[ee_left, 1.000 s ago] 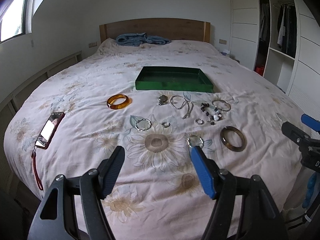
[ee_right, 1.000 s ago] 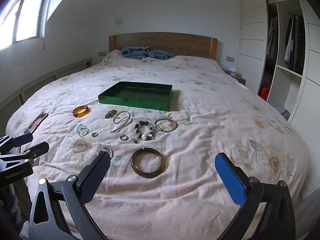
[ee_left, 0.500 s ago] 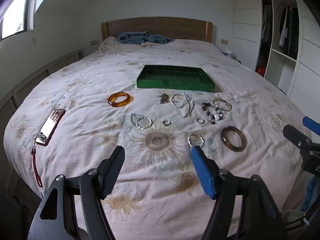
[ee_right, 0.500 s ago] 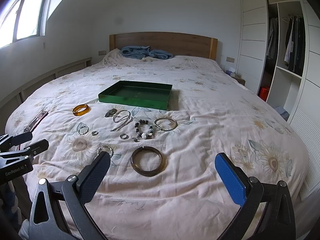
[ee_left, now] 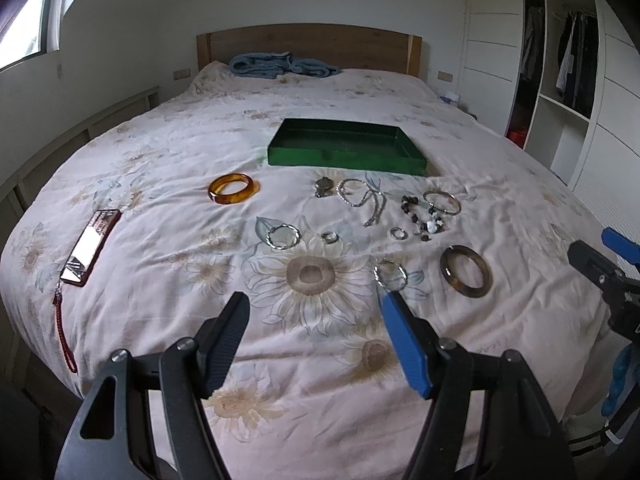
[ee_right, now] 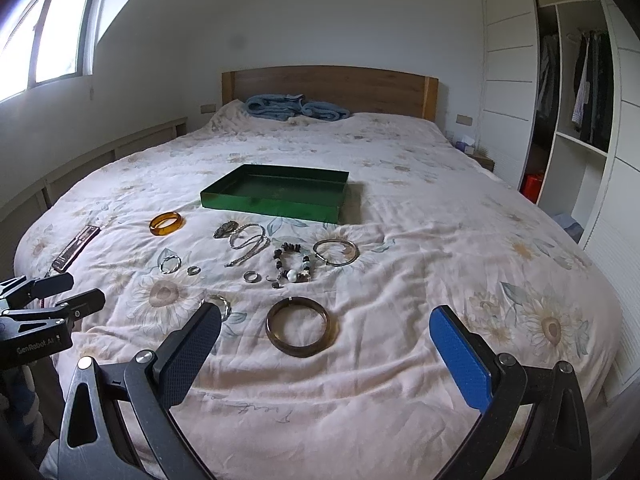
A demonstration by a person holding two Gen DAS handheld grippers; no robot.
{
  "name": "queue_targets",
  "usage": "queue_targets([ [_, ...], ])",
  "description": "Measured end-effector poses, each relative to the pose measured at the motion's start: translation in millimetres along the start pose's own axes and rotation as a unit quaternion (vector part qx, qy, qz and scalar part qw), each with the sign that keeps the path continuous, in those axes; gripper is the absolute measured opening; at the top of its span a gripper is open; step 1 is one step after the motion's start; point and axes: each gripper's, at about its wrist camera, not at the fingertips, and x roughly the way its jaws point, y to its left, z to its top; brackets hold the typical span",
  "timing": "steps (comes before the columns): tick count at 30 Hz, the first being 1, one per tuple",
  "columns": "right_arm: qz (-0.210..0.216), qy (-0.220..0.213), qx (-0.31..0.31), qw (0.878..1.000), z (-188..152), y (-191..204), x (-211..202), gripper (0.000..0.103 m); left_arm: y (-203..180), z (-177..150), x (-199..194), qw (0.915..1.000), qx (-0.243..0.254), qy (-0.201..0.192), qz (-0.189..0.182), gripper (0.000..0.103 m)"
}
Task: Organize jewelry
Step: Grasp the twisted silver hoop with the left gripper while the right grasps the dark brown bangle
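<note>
The left tool [ee_left: 314, 310] and right tool [ee_right: 326, 330] both gape wide over the near edge of the bed [ee_right: 440, 240], holding nothing. Just past them lie a dark bangle [ee_right: 302, 332], rings, a bead bracelet [ee_right: 294, 266], a chain [ee_right: 248, 242] and an amber bangle [ee_left: 233, 194]. Behind those sits a green tray [ee_right: 272, 204] with nothing in it. A phone [ee_left: 90, 248] lies far left

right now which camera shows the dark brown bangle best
The right wrist view: the dark brown bangle lies large and near centre, between that claw's fingers, whole ring unobstructed. The left wrist view shows it smaller, off to the right, also whole.
</note>
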Motion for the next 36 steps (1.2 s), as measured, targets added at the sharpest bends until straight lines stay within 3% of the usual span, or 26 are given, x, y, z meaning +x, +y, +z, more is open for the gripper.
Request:
queue_targets([
  [3, 0.011, 0.013, -0.005, 1.0, -1, 1, 12, 0.095, -3, 0, 10, 0.9999, 0.003, 0.008, -0.014, 0.067],
  [9, 0.041, 0.051, -0.015, 0.998, -7, -1, 43, 0.072, -18, 0, 39, 0.998, 0.018, 0.033, -0.051, 0.066],
  [11, 0.052, 0.062, -0.016, 0.997, -9, -3, 56, 0.062, -24, 0, 52, 0.9969, 0.021, 0.044, -0.061, 0.062],
  [13, 0.062, 0.073, -0.014, 0.995, -13, -7, 69, 0.057, -29, 3, 68, 0.9955, 0.018, 0.062, -0.069, 0.05],
  [27, 0.12, 0.139, -0.049, 0.982, -11, -16, 153, 0.045, -51, 17, 139, 0.9903, 0.014, 0.126, -0.055, 0.028],
  [36, 0.142, 0.185, -0.092, 0.968, -16, -4, 196, 0.028, -54, 16, 174, 0.9858, 0.013, 0.163, -0.038, 0.017],
])
